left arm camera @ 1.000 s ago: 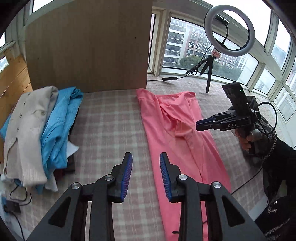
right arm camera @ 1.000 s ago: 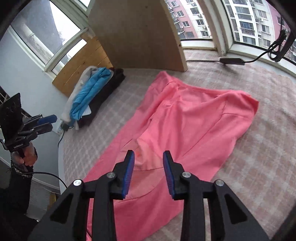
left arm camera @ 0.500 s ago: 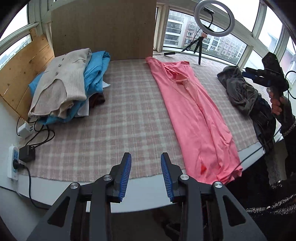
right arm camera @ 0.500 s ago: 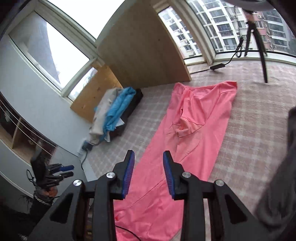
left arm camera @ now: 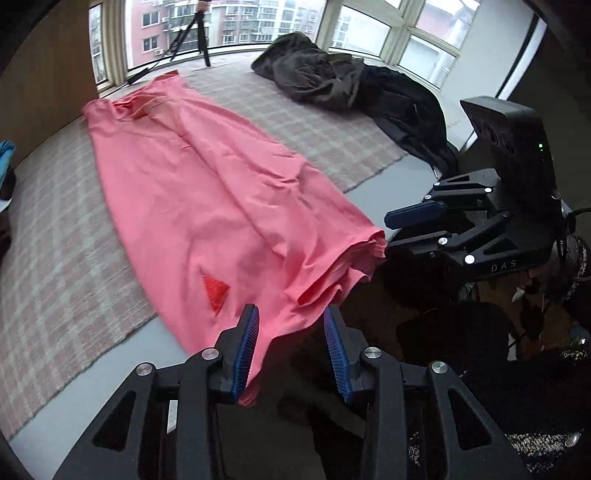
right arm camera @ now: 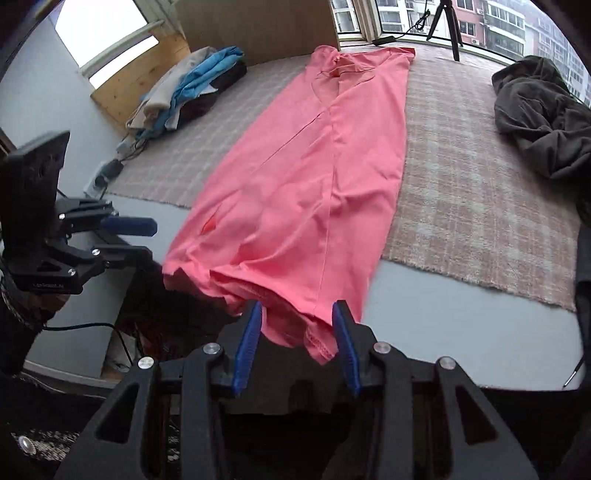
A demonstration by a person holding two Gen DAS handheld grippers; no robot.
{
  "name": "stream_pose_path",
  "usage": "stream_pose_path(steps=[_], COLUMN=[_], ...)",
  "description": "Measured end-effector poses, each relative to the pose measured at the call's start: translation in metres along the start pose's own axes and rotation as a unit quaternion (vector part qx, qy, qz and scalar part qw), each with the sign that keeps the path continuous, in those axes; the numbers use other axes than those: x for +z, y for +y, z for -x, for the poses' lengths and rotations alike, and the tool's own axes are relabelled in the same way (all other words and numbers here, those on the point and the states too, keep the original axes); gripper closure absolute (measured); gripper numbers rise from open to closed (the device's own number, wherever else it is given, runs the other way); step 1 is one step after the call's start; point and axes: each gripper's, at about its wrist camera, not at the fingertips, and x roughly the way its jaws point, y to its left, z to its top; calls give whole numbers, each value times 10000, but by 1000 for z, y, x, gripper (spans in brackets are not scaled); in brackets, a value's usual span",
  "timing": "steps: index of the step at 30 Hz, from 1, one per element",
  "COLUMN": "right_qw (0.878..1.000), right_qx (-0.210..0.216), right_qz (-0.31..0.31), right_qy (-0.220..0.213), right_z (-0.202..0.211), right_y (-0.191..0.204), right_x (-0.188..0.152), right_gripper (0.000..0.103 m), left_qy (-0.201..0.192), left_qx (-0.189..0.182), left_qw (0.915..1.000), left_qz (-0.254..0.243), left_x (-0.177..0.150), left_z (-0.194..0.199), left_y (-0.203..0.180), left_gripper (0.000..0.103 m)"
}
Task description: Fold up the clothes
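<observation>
A long pink garment (left arm camera: pixel 207 192) lies flat, lengthwise, on a checked mat (left arm camera: pixel 55 240); its hem hangs over the grey table's near edge. My left gripper (left arm camera: pixel 291 350) is open at the hem's left corner, and the cloth edge runs past its left finger without being pressed. My right gripper (right arm camera: pixel 297 343) is at the hem's right part, its jaws opening, with the stitched hem (right arm camera: pixel 317 343) hanging loosely between the blue pads. Each gripper shows in the other's view: the right gripper (left arm camera: pixel 417 229) and the left gripper (right arm camera: pixel 125 236), both at the hem's ends.
Dark crumpled clothes (right arm camera: pixel 535 110) lie at the mat's right side. A stack of beige and blue garments (right arm camera: pixel 192 81) sits at the far left by a wooden board (right arm camera: pixel 258 26). A tripod (left arm camera: pixel 195 33) stands by the windows. A power strip with cables (right arm camera: pixel 107 173) lies at the left edge.
Both grippers have swung from over the mat down to the pink garment's near hem at the table edge. Their jaws stand a little wider than before.
</observation>
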Motion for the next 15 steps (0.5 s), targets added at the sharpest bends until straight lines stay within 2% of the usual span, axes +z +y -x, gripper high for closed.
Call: stream_pose_path(steps=[3, 5, 10, 11, 12, 13, 15], right_qw=[9989, 9984, 9958, 9955, 9953, 9952, 9941], right_qx=[-332, -408, -580, -572, -557, -541, -462], right_qz=[320, 391, 707, 759, 787, 812, 932], right_qy=[-28, 20, 105, 56, 79, 112, 300], right_z=[0, -5, -22, -23, -23, -23, -20], right_y=[4, 1, 1, 2, 2, 2, 2], right_x=[-10, -10, -9, -8, -8, -7, -10], right_gripper=[64, 64, 64, 72, 93, 97, 97], left_qy=[117, 186, 310, 306, 330, 368, 489], left_qx=[-125, -209, -562, -648, -717, -765, -802], left_qw=[9993, 9984, 9969, 9962, 9954, 9946, 9943], left_qz=[-333, -491, -446, -491, -546, -589, -509], left_x=[8, 11, 9, 8, 6, 4, -2], left_z=[-14, -22, -38, -40, -42, -44, -41], left_y=[-11, -15, -10, -11, -13, -14, -12], left_gripper=[68, 68, 71, 76, 79, 83, 84])
